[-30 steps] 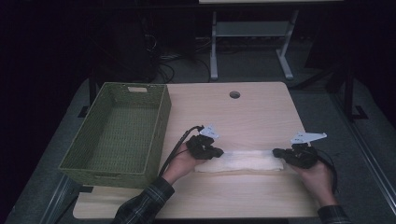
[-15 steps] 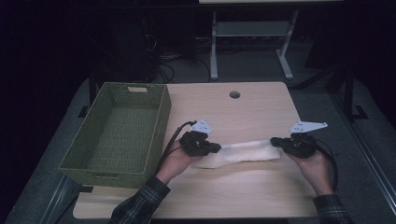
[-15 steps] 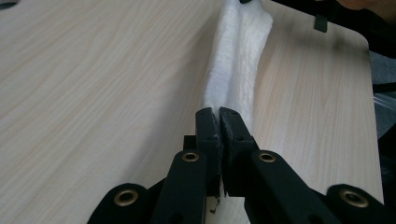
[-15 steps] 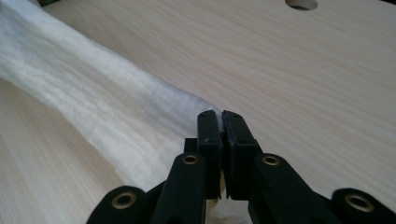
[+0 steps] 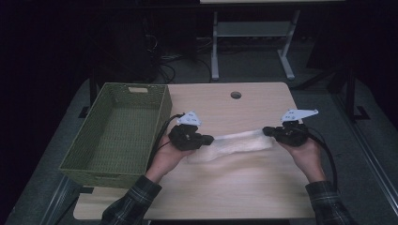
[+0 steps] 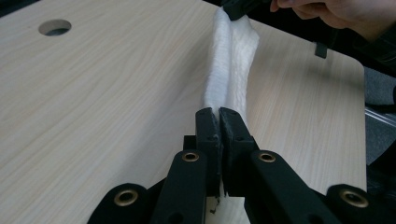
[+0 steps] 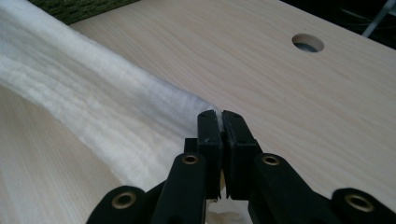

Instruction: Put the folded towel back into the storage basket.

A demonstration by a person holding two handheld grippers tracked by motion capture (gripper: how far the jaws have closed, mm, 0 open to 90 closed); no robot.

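White cloth (image 5: 237, 144) stretched across frame centre, above the bench (image 5: 225, 197). Left gripper (image 5: 206, 139) fingers pinched on its left end. Right gripper (image 5: 266, 131) fingers clamped on its right end.

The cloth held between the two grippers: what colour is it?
White. The cloth shows best in the right gripper view, fuzzy and plain, with no pattern.

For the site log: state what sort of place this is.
Probably a lab or workshop: a light wooden table with a cable hole, a metal-legged bench behind, and loose cables on the dark floor.
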